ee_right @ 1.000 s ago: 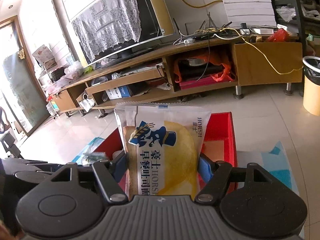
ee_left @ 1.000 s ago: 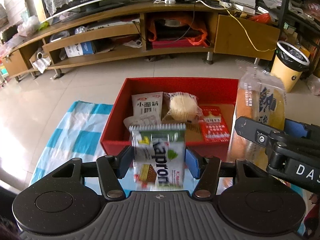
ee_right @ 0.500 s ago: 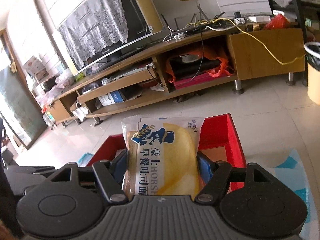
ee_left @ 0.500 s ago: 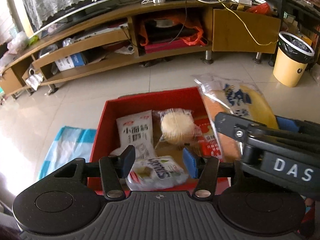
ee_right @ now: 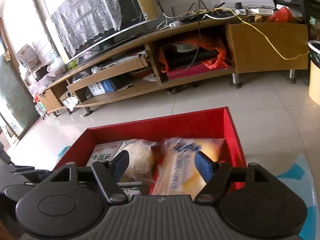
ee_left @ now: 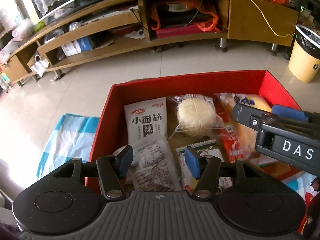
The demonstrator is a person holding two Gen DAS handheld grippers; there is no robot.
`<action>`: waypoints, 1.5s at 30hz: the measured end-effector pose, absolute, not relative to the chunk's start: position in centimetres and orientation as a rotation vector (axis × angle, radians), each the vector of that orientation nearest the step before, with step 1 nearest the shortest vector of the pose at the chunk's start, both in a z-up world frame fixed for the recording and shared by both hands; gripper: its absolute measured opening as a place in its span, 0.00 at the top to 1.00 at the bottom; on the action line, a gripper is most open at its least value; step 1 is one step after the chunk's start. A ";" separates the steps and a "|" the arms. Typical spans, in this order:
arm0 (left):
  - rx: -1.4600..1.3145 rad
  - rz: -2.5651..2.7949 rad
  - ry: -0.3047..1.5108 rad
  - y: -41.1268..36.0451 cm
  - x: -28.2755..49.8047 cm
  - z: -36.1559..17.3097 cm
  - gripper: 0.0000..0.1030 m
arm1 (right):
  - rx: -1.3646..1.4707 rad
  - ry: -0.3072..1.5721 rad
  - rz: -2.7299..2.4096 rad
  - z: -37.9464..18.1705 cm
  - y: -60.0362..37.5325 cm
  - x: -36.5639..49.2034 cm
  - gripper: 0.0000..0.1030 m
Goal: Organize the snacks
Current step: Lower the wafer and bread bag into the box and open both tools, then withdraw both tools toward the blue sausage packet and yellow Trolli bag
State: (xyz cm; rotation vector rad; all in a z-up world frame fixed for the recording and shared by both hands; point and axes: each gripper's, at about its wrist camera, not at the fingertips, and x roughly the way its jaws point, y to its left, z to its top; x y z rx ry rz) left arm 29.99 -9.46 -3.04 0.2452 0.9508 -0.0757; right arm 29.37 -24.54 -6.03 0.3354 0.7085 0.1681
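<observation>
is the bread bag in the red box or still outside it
In the box: the bread bag lies inside the red box, beside the round bun, between the right gripper's opening jaws.

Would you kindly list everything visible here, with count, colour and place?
Box: 1, red, on the checked cloth.
Gluten snack packet: 1, white, left in box.
Round cake in clear wrap: 1, pale, box centre.
Bread bag: 1, yellow and blue, right in box, between the right tool's open fingers.
Wafer packet: 1, white and green, near wall of box.
Cloth: 1, blue-white checked, under box.
TV stand: 1, wooden, far wall.
Television: 1, lace-draped, on stand.
Bin: 1, yellow, floor right.
Left tool: 1, black with blue pads, opening, over box, empty.
Right tool: 1, black with blue pads, opening.
</observation>
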 end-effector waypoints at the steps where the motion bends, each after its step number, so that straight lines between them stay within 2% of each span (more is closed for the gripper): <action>1: 0.243 -0.076 0.953 -9.3 29.9 -2.9 0.36 | 0.330 0.708 0.171 -6.0 -24.3 29.4 0.31; 22: 0.157 -0.082 0.919 -5.6 25.2 0.5 0.27 | 0.325 0.696 0.170 -3.0 -25.3 25.7 0.30; 29: 0.175 -0.161 0.986 -6.5 22.1 -1.0 0.26 | 0.278 0.749 0.163 -1.8 -27.1 22.8 0.30; 37: 0.181 -0.199 1.075 -6.7 19.1 -3.5 0.24 | 0.208 0.864 0.128 -3.6 -29.0 18.3 0.29; 45: 0.157 -0.192 1.109 -6.7 17.5 -5.1 0.20 | 0.336 0.981 0.152 -7.6 -30.4 18.1 0.28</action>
